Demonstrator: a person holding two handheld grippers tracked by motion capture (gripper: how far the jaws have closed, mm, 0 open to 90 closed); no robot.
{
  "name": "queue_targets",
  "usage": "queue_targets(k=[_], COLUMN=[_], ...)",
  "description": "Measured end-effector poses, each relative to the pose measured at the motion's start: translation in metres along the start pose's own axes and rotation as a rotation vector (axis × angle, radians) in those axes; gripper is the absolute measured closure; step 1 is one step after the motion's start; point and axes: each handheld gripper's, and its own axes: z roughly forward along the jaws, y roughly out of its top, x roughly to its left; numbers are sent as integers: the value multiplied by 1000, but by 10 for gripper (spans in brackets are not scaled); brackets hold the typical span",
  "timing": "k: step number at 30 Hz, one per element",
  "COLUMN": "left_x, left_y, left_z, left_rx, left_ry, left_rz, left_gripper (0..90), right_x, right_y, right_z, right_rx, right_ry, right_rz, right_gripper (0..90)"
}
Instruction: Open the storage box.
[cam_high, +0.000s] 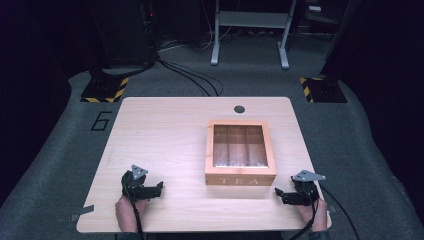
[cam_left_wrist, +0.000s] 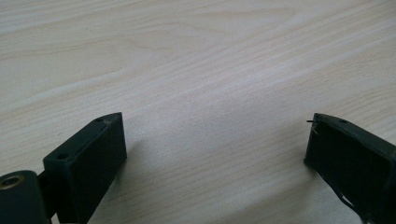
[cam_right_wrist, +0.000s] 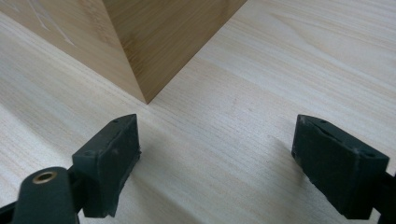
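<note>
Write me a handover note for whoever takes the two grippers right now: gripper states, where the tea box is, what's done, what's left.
Left gripper: open, holding nothing, low over the table near its front left; bare wood between its jaws.
Right gripper: open, holding nothing, at the front right, jaws pointing toward the tea box's near corner, not touching it.
Tea box: right of the table's centre, lid shut, "TEA" side facing the person. Through the glass lid the compartments look empty, though glare makes that uncertain.
Done: nothing visible; the box is untouched.
Left: probably approach the box and open the lid.

Left hand-held gripper (cam_high: 159, 189) and right hand-held gripper (cam_high: 278, 194) both gape wide.
</note>
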Motion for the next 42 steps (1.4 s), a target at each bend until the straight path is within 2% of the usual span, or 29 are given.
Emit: queue_targets(k=[9, 10, 14, 24, 30, 31, 32, 33, 36, 37, 38, 40, 41, 42], left_x=[0, 0, 0, 0, 0, 0, 0, 0, 0, 0, 0, 0, 0, 0], left_y=[0, 0, 0, 0, 0, 0, 0, 0, 0, 0, 0, 0, 0, 0], left_z=[0, 0, 0, 0, 0, 0, 0, 0, 0, 0, 0, 0, 0, 0], left_rx=[1, 0, 0, 1, 1, 1, 1, 1, 0, 1, 1, 1, 1, 1], left_ry=[0, 0, 0, 0, 0, 0, 0, 0, 0, 0, 0, 0, 0, 0], left_rz=[-1, 0, -1, -1, -1, -1, -1, -1, -1, -1, -1, -1, -1, -1], left_gripper=[49, 49, 49, 49, 49, 49, 49, 49, 49, 49, 49, 49, 49, 49], right_x=[1, 0, 0, 12, 17, 18, 19, 19, 21, 22, 22, 22, 22, 21], right_y=[1, 1, 3, 25, 32, 33, 35, 35, 37, 38, 38, 38, 38, 38], right_z=[1, 1, -1, -18, -18, -18, -19, -19, -21, -22, -22, -24, -24, -25], right_rx=[5, 5, 16, -52, -52, -55, -66, -66, -91, -110, -110, -115, -115, -120], right_ry=[18, 23, 39, 84, 103, 106, 127, 127, 137, 142, 142, 148, 148, 156], right_rz=[-4, -18, -9, -37, -46, -49, -55, -55, -59, -54, -54, -45, -45, -43], right_gripper=[123, 116, 96, 56, 31, 44, 168, 168, 297, 386, 386, 494, 494, 564])
